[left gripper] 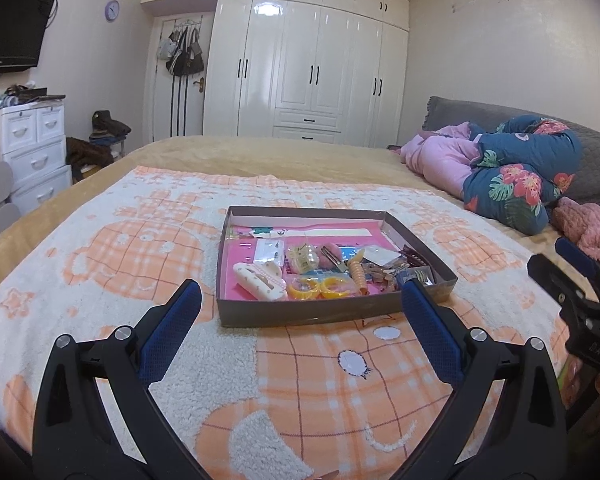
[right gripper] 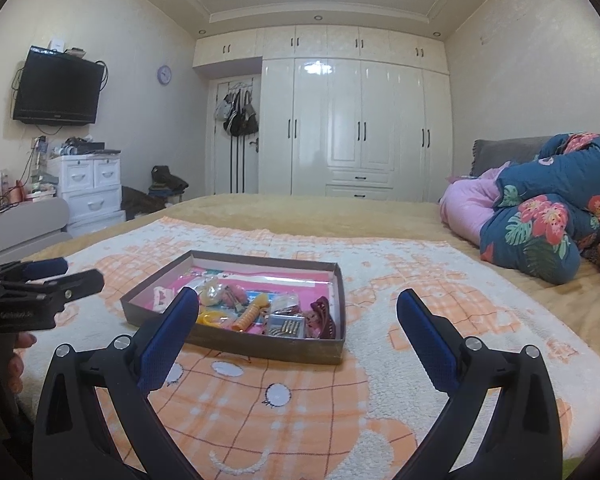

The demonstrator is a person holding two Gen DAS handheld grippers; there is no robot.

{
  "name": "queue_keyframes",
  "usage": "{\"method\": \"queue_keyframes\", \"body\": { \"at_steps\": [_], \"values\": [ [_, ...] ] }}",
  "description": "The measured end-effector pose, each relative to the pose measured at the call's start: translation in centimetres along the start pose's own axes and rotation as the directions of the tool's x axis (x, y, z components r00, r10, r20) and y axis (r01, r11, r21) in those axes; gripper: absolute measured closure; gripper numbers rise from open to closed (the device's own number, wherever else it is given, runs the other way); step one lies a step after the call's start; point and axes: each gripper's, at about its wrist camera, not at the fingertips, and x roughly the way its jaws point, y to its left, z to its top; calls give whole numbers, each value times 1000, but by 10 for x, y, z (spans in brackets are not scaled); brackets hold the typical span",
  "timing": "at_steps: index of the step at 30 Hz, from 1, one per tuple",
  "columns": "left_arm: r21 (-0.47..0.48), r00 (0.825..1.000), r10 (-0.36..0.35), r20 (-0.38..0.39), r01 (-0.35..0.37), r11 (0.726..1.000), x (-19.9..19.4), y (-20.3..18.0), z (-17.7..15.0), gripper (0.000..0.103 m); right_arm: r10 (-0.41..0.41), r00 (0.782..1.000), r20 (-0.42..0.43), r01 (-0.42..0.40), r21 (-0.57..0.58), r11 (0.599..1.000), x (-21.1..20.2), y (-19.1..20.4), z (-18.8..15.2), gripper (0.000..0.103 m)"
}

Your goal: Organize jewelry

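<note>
A shallow brown cardboard tray (left gripper: pixel 316 314) with a pink liner lies on the bed; it also shows in the right wrist view (right gripper: pixel 260 346). It holds a white hair clip (left gripper: pixel 256 280), yellow rings (left gripper: pixel 324 286), an orange spiral tie (left gripper: pixel 358 274), a dark red claw clip (right gripper: pixel 324 312) and a small clear box of pins (right gripper: pixel 286 325). My left gripper (left gripper: pixel 302 290) is open and empty, just short of the tray's near wall. My right gripper (right gripper: pixel 298 300) is open and empty, near the tray's front right corner.
The tray lies on a white and orange plush blanket (left gripper: pixel 100 280) over a tan bedspread. Folded pink and floral quilts (left gripper: pixel 512 168) lie at the right. A white drawer unit (left gripper: pixel 36 144) stands left of the bed, a white wardrobe (left gripper: pixel 308 68) behind.
</note>
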Motion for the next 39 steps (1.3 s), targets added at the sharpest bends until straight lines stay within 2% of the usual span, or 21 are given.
{"method": "queue_keyframes", "body": {
  "at_steps": [8,13,29,34,39],
  "values": [
    [4,1000,29,4,-29,1000,-2,-2,-7,11,-34,999,37,33,24,999,-8,-7,-8,6],
    [9,999,34,33,-34,999,-7,-3,-7,11,-38,997,70,36,25,999,-14,-8,-9,6],
    [6,998,40,57,-40,999,-15,-6,-2,11,3,993,120,-7,30,1000,-27,-6,0,6],
    [5,996,47,71,-48,999,-21,-5,-4,11,21,995,99,-23,20,1000,-22,-3,-5,6],
    [-11,998,54,39,-54,998,-10,0,-11,11,4,1000,9,-4,16,1000,0,2,-19,6]
  ]
}}
